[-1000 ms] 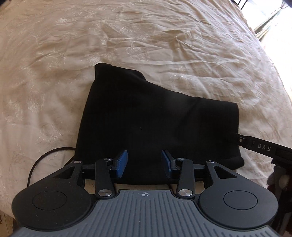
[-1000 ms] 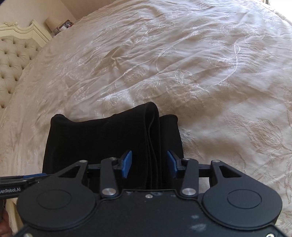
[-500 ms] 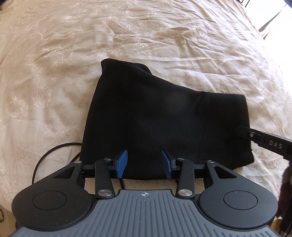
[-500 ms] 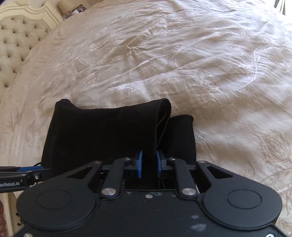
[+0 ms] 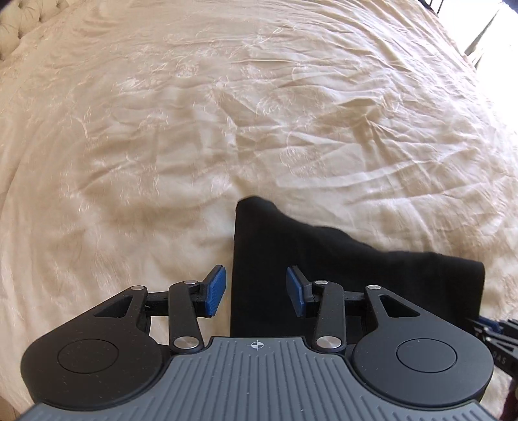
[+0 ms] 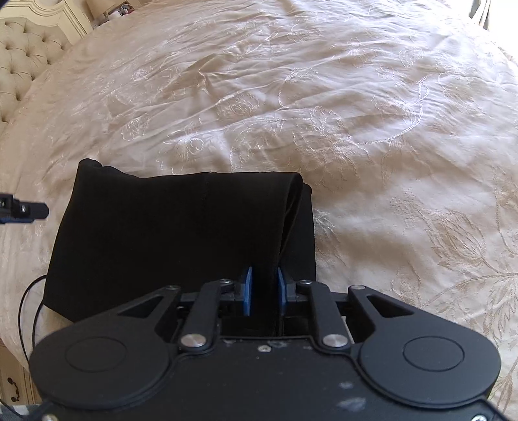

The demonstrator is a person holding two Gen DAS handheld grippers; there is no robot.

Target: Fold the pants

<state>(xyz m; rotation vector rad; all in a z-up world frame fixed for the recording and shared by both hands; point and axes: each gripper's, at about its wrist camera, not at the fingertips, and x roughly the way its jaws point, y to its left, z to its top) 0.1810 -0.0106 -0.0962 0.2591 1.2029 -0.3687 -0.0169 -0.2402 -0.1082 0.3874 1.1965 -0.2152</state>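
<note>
Bedroom: bedspread [image 6: 323, 97], tufted headboard [image 6: 22, 55]

Cream bedspread [image 6: 356, 113] with embroidered floral pattern, wrinkled, covers the bed. Tufted beige headboard [image 6: 22, 55] at upper left, carved cream frame. Cluttered nightstand [image 6: 110, 8] behind it. Bright daylight from window [image 5: 492, 29] at upper right, overexposed.

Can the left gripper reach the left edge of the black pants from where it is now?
Probably yes. The left gripper is open, and the left edge of the black pants already lies between its pads, with nothing on the bedspread in the way. The right gripper holds the opposite edge.
</note>
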